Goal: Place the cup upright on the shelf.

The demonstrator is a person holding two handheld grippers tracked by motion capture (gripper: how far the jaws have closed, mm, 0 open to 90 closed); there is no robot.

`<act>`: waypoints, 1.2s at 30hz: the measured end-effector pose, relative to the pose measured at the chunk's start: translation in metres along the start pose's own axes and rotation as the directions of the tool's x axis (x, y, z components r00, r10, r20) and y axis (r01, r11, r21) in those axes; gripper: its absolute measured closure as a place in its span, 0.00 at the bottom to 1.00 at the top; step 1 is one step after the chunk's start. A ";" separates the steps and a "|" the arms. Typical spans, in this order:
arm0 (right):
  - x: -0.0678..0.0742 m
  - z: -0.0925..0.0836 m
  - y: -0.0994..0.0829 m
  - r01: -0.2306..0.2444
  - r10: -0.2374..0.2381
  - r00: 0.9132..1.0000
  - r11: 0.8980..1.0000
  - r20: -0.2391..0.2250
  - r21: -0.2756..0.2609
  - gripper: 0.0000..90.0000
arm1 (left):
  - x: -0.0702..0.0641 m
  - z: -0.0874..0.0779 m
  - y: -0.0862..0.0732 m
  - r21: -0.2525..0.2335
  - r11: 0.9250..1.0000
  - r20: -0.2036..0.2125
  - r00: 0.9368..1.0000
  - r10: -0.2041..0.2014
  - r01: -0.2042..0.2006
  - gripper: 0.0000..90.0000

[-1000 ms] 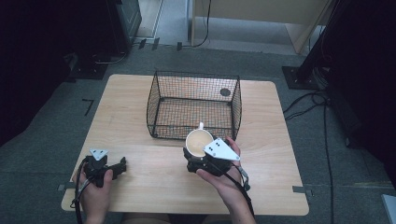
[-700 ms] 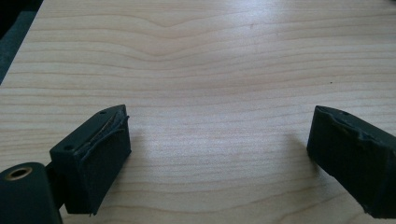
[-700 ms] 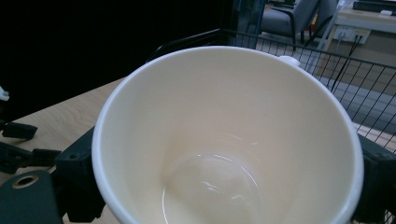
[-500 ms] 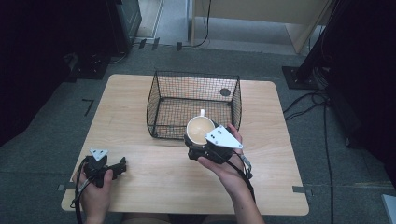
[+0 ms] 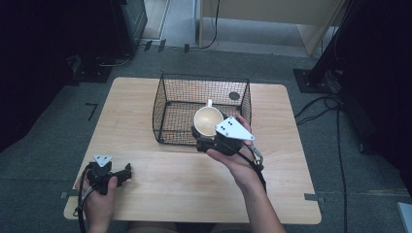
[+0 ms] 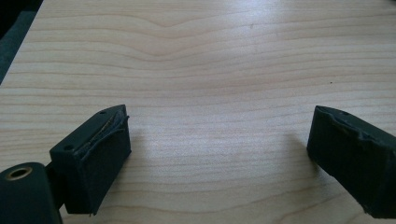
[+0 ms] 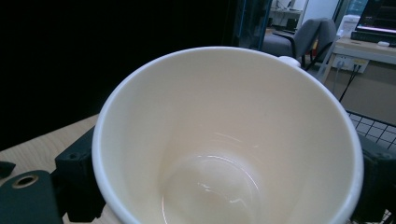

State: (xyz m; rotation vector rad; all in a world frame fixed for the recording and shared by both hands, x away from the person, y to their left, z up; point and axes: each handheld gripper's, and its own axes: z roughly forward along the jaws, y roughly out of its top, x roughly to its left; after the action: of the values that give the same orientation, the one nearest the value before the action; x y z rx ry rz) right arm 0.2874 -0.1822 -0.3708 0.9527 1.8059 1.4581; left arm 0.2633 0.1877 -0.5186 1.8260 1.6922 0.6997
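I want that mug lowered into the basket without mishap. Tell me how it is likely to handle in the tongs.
The mug looks like glazed ceramic, so probably stiff, breakable and rather heavy for its size. Its glossy inside suggests a slippery surface that might slide in the right tongs. Held over the wire basket, it could chip if dropped.

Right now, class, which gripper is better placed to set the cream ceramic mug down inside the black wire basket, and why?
The right gripper. Its jaws are shut on the cream ceramic mug, held over the black wire basket. The left gripper rests open on the wooden table, well short of the basket.
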 end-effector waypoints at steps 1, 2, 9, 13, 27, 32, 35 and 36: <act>0.000 0.000 0.000 0.000 0.000 1.000 1.000 0.000 0.000 0.10 | 0.000 0.000 0.000 0.000 1.000 0.000 1.000 0.000 0.000 0.07; -0.004 0.003 0.002 -0.015 0.015 1.000 1.000 -0.001 -0.008 0.10 | 0.000 0.000 0.000 0.001 1.000 0.000 1.000 0.001 -0.001 0.07; -0.021 0.016 0.011 -0.024 0.023 0.999 1.000 -0.023 -0.018 0.10 | 0.000 0.000 0.000 0.000 1.000 0.000 1.000 0.000 0.000 0.07; -0.028 0.023 0.013 -0.013 0.011 0.999 0.999 -0.040 -0.031 0.10 | 0.000 0.000 0.000 0.001 1.000 0.000 1.000 0.000 0.000 0.07; -0.069 0.062 0.011 -0.033 0.031 0.996 0.999 -0.080 -0.028 0.10 | 0.000 0.000 0.000 -0.001 1.000 0.000 1.000 -0.002 0.002 0.07; -0.078 0.075 0.013 -0.024 0.019 0.995 0.999 -0.098 -0.047 0.10 | 0.000 0.000 0.000 0.001 1.000 0.001 1.000 0.000 0.000 0.07; -0.080 0.083 0.013 -0.032 0.027 0.994 0.998 -0.104 -0.050 0.10 | 0.000 0.000 0.000 0.001 1.000 0.001 1.000 -0.001 0.001 0.07; -0.080 0.083 0.013 -0.032 0.027 0.994 0.998 -0.104 -0.050 0.10 | 0.000 0.000 0.000 0.001 1.000 0.001 1.000 -0.001 0.001 0.07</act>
State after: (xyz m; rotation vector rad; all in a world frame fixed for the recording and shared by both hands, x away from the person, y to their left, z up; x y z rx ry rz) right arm 0.4015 -0.2036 -0.3725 0.8967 1.8251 1.5907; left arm 0.2636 0.1874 -0.5186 1.8255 1.6927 0.6980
